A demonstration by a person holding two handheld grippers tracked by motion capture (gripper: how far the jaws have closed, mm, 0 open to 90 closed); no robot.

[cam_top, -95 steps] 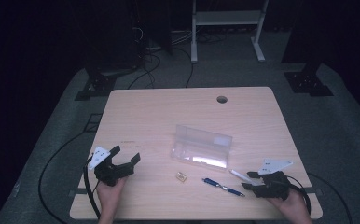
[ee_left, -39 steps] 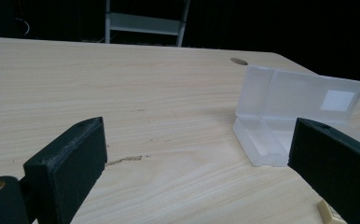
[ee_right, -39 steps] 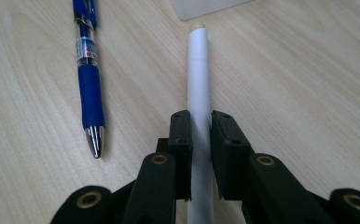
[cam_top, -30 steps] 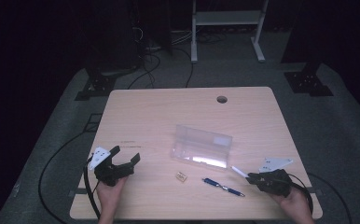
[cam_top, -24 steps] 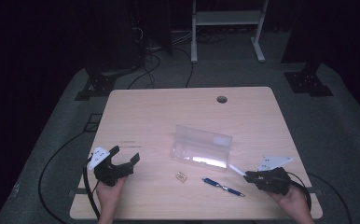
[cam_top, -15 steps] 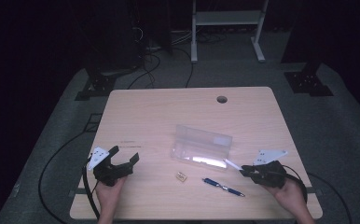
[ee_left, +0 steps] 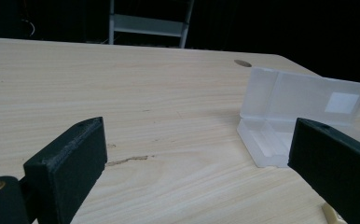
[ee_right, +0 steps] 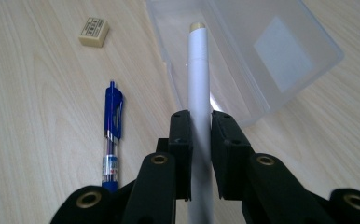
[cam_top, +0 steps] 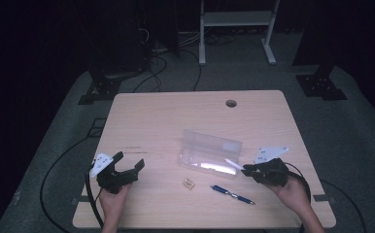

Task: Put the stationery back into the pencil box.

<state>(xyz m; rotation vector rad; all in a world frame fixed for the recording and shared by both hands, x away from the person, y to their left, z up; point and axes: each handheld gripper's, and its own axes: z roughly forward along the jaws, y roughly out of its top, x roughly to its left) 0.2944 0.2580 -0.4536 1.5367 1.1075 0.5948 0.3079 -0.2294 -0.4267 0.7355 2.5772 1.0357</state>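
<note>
1. At the table's (cam_top: 142, 116) right front, the right gripper (cam_top: 246, 170) is clamped on a white pen (ee_right: 199, 93); the jaws pinch its barrel, tip pointing ahead of them.
2. Change vs. a second ago: that gripper has come up off the table and moved in toward the clear plastic case (cam_top: 210, 153). The pen's tip now sits over the case's open tray, at its right end.
3. Right gripper view confirms it: the white pen runs lengthwise above the tray, lid standing open behind, pen not yet resting inside.
4. Left gripper (cam_top: 127, 167) sits at the left front, jaws spread wide, nothing between them. No move since the earlier frames. Its own view looks across at the case (ee_left: 280, 116), well apart from it.
5. Still on the table: blue pen (cam_top: 231, 194) just in front of the case, small eraser (cam_top: 189, 183) to its left. Both untouched.
6. Read: pick is done, transport nearly done. Next comes lowering and release into the tray, then likely the blue pen.
7. Risk: the pen may hang over the tray's end wall if dropped from here.
</note>
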